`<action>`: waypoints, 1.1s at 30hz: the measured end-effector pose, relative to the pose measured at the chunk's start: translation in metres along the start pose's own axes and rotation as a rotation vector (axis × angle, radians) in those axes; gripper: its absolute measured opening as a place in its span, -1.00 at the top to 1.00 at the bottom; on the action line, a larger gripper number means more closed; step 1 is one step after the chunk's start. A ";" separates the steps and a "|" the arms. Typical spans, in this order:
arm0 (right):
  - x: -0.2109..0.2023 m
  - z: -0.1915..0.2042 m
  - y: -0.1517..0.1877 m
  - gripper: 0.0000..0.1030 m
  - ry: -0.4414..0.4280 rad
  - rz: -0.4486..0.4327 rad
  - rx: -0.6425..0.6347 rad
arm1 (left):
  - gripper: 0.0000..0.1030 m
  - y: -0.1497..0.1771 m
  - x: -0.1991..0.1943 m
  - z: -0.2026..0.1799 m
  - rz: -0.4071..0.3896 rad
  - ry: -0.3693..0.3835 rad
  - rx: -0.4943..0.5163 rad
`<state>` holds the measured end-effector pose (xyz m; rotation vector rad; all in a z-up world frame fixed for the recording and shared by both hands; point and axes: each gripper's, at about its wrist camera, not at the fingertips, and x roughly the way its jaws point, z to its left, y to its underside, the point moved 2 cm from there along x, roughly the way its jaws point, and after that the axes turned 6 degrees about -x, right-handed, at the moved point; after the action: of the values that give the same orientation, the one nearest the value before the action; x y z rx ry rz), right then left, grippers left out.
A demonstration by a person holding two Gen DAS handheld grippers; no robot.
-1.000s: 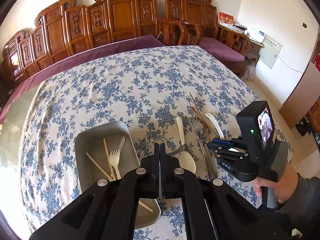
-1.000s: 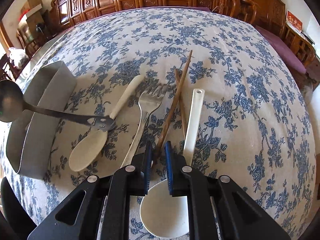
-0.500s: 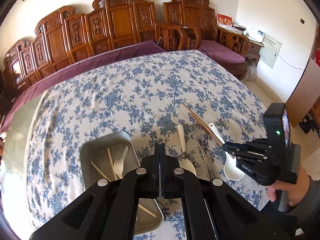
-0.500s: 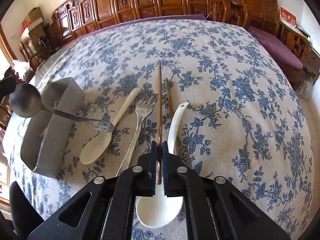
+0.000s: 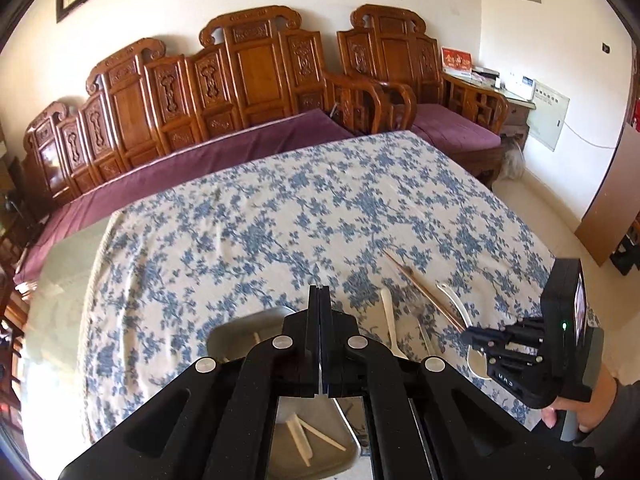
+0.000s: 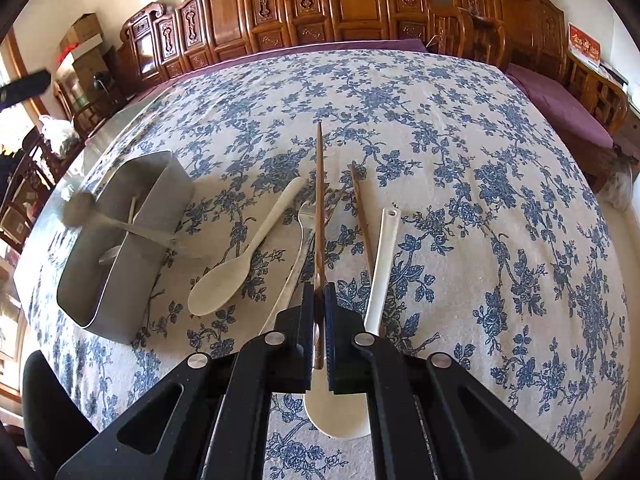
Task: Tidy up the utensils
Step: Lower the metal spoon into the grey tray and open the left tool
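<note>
The right hand-held gripper (image 6: pixel 319 328) is clamped on a thin brown wooden chopstick (image 6: pixel 319 200), which points straight away over the counter (image 6: pixel 460 140) with its blue flowered cloth. Under it lie a white ceramic spoon (image 6: pixel 378 276), a second chopstick (image 6: pixel 360 212), a metal fork (image 6: pixel 296 260) and a cream spoon (image 6: pixel 244 256). Farther left stands the steel tray (image 6: pixel 132 248). The left hand-held gripper (image 5: pixel 320 340) has its fingers pressed together; whether it holds the blurred metal ladle (image 6: pixel 116 220) over the tray I cannot tell. No writing is readable.

Both wrist cams near, fwd along fingers, over floral tablecloth (image 5: pixel 280 216); shared: tray (image 6: pixel 120 264), utensils.
</note>
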<state>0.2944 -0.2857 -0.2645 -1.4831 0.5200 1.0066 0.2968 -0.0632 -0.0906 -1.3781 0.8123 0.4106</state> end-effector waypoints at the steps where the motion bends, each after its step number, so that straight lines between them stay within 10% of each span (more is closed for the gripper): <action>1: -0.001 0.001 0.000 0.89 -0.002 -0.001 -0.001 | 1.00 -0.001 -0.001 0.004 0.000 0.004 -0.013; 20: -0.014 0.022 0.004 0.88 -0.062 -0.017 -0.047 | 1.00 0.069 0.044 0.055 0.194 -0.018 -0.020; 25: -0.017 0.029 0.005 0.88 -0.069 -0.019 -0.060 | 0.53 0.084 0.074 0.051 0.250 0.011 0.049; 33: -0.022 0.021 0.004 0.88 -0.054 -0.017 -0.054 | 0.41 0.099 0.116 0.038 0.320 0.022 0.146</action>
<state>0.2733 -0.2717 -0.2468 -1.5019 0.4440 1.0512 0.3163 -0.0316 -0.2429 -1.1208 1.0652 0.5718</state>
